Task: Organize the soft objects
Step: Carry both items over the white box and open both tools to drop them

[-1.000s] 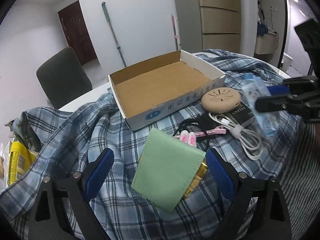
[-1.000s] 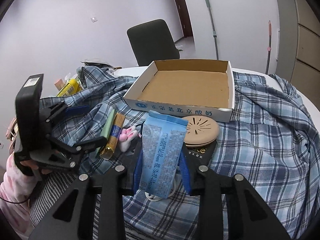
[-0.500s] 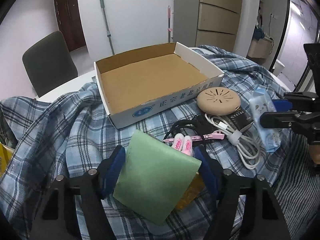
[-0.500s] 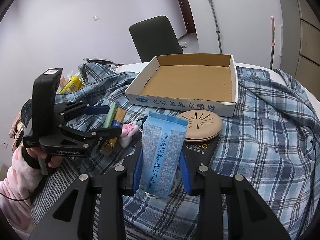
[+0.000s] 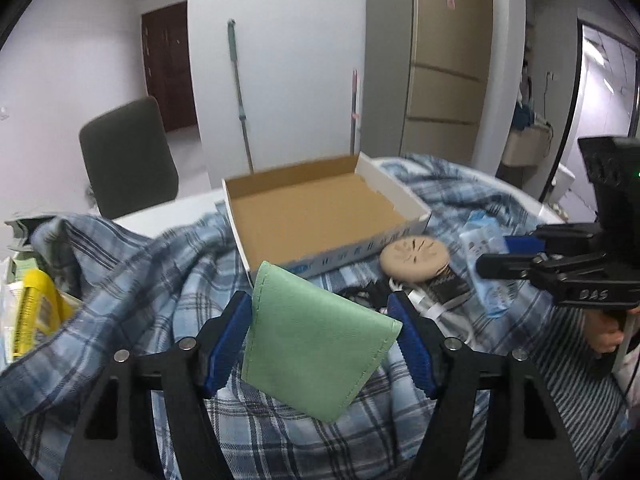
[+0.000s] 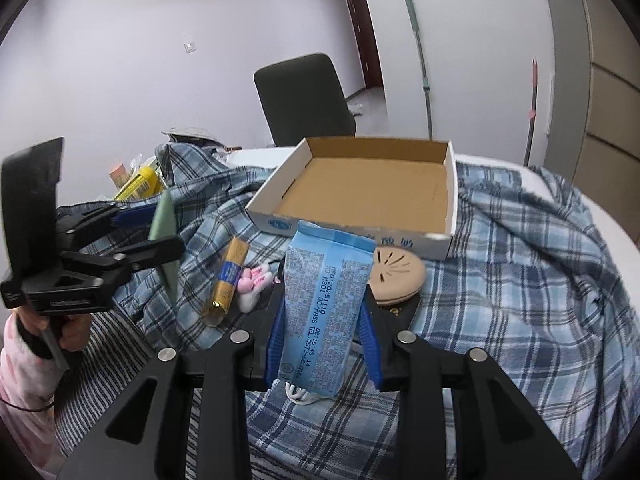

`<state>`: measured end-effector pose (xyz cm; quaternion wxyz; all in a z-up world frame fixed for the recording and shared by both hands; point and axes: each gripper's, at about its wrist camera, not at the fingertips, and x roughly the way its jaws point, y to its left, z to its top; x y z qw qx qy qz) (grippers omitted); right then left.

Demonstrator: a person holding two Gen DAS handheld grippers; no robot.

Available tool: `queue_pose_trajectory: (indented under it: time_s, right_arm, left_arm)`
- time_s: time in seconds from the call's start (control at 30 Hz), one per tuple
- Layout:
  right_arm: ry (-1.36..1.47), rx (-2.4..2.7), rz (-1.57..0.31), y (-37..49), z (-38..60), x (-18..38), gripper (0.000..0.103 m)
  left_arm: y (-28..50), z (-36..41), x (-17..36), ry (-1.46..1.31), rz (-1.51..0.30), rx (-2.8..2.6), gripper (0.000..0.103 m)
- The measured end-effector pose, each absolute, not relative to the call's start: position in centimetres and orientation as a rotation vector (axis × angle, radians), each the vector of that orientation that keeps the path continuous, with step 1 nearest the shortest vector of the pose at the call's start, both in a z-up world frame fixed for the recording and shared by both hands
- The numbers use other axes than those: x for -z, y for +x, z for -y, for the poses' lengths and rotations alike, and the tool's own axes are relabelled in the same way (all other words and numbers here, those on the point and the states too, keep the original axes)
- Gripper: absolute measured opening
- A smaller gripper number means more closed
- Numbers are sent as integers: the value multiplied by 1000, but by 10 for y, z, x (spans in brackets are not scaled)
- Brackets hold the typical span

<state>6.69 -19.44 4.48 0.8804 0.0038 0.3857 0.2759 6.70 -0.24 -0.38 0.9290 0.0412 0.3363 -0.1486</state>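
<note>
My left gripper (image 5: pixel 320 332) is shut on a green pouch (image 5: pixel 316 340) and holds it lifted above the plaid shirt (image 5: pixel 140 280); it shows edge-on in the right wrist view (image 6: pixel 164 232). My right gripper (image 6: pixel 322 324) is shut on a blue tissue pack (image 6: pixel 324 300), held upright in front of the open cardboard box (image 6: pixel 450 216). The box (image 5: pixel 408 204) stands empty behind both grippers. The right gripper and the tissue pack (image 5: pixel 486 264) show at the right of the left wrist view.
On the shirt lie a tan round disc (image 6: pixel 396 276), a gold-and-blue tube (image 6: pixel 228 276), pink clips (image 6: pixel 254 284), a white cable (image 5: pixel 424 308) and a black packet (image 5: pixel 446 284). Yellow packets (image 5: pixel 34 308) lie at the left. A dark chair (image 6: pixel 304 100) stands behind the table.
My left gripper closed on the green pouch and lifted it off the shirt, uncovering the gold tube. My right gripper kept its hold on the tissue pack and moved slightly toward the box.
</note>
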Motion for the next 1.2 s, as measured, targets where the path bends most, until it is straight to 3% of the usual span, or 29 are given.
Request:
queue_pose_trajectory:
  time_s: [0.33, 0.63, 0.9, 1.2]
  right_arm:
    - [-51, -500, -637, 59, 191, -108, 33]
    - [-60, -406, -491, 91, 185, -161, 33]
    - [-59, -338, -494, 148, 178, -159, 33]
    - [-102, -299, -566, 191, 163, -110, 33]
  left_arm:
    - [47, 12, -62, 31, -516, 240, 72]
    - [89, 20, -104, -39, -411, 160, 72]
    - [150, 25, -107, -68, -428, 120, 72]
    - [219, 12, -60, -117, -549, 55, 72]
